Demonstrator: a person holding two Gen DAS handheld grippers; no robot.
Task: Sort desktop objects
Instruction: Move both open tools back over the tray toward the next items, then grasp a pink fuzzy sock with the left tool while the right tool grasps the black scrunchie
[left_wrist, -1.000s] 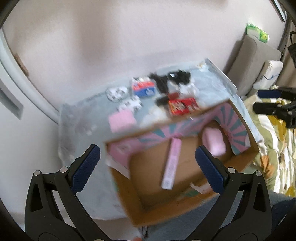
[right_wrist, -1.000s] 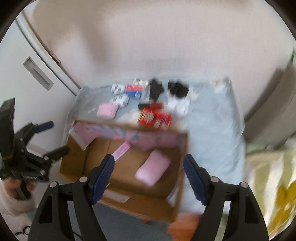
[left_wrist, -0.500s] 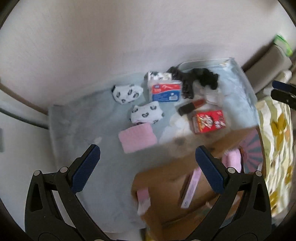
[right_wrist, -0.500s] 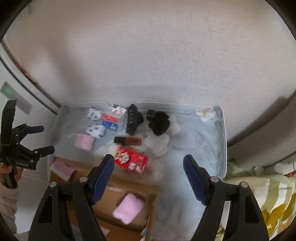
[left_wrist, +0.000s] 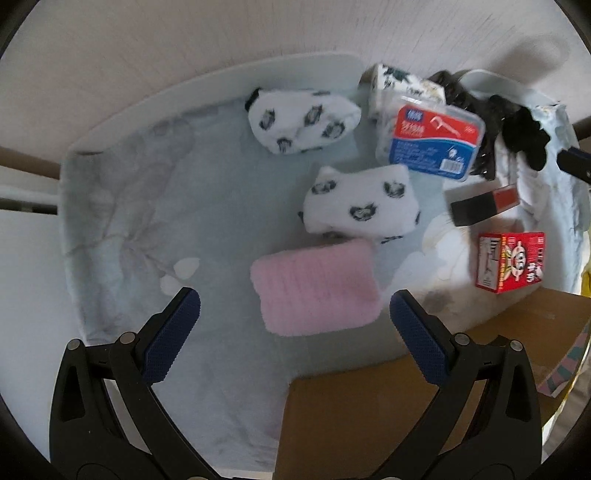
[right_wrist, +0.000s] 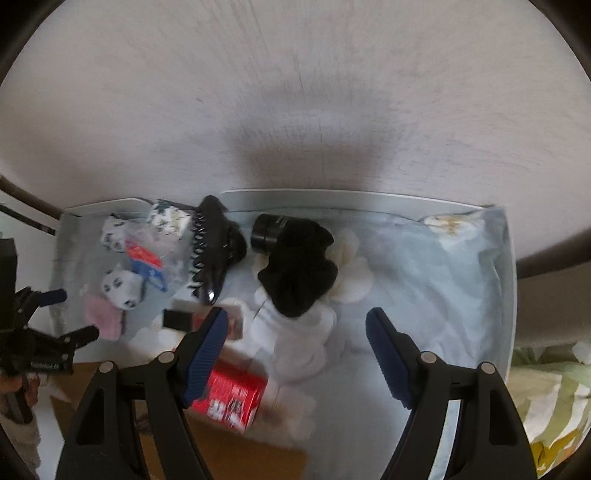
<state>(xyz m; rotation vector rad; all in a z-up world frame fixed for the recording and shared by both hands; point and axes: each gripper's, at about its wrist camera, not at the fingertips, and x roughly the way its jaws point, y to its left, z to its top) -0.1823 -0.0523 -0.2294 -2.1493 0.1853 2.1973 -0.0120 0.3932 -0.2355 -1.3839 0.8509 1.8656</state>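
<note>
- Left gripper is hovering spread above the pink folded cloth; it should be straddling the cloth's short sides squarely.
- Right gripper is hanging spread, empty, over the white cloth.

Two panda-print socks, one pink sock, one floss box, one red carton.

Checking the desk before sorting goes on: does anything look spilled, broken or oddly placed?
Nothing looks spilled or broken. The clutter is just unsorted: the floss-pick box lies tilted, propped on the patterned packet, and a black cloth is heaped over a white one. Both hand-held grippers hover open.
</note>
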